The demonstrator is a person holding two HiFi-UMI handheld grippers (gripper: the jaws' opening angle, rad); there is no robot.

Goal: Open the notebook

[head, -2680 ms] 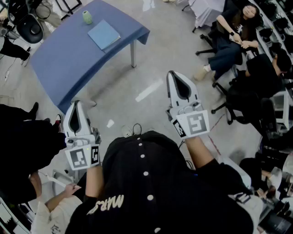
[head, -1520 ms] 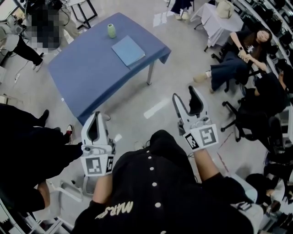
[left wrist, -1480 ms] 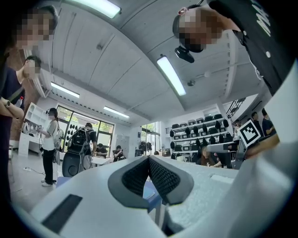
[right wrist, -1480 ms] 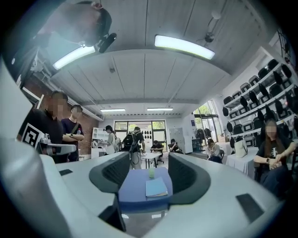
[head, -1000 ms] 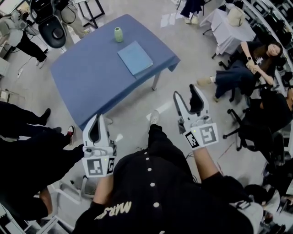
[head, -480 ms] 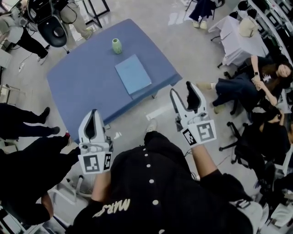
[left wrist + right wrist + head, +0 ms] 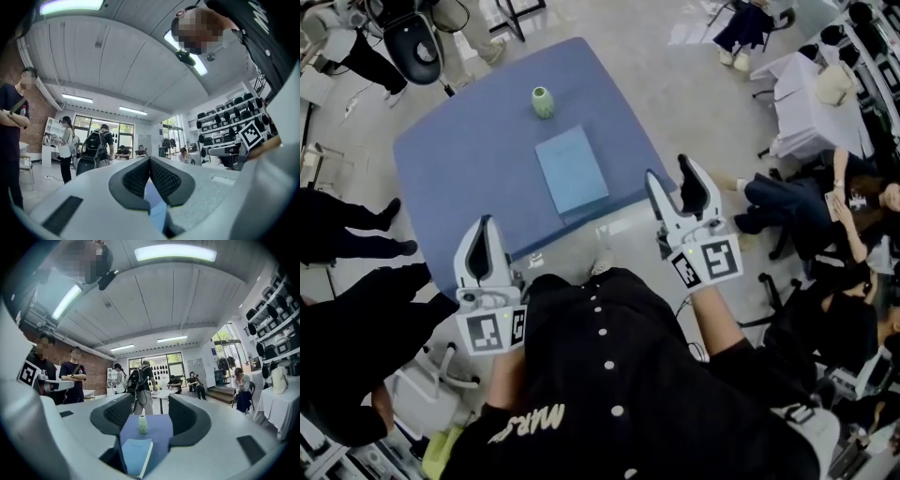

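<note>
Head view: the closed light-blue notebook (image 7: 572, 173) lies flat on the blue table (image 7: 459, 178), near the edge that faces the person. A small green vase (image 7: 543, 101) stands upright beyond it, apart from it. The left gripper (image 7: 485, 234) and the right gripper (image 7: 673, 183) are both held up in front of the person's chest, short of the table and touching nothing. The right one is over the floor just off the table's near corner.

Left gripper view: the left gripper (image 7: 149, 168) has its ribbed pads (image 7: 164, 180) pressed together at the tips, with nothing caught between them.

Right gripper view: the right gripper (image 7: 143, 416) has its jaws standing apart and empty. The notebook (image 7: 136, 455), vase (image 7: 142, 424) and table (image 7: 157, 427) show through the gap, well beyond the tips
</note>
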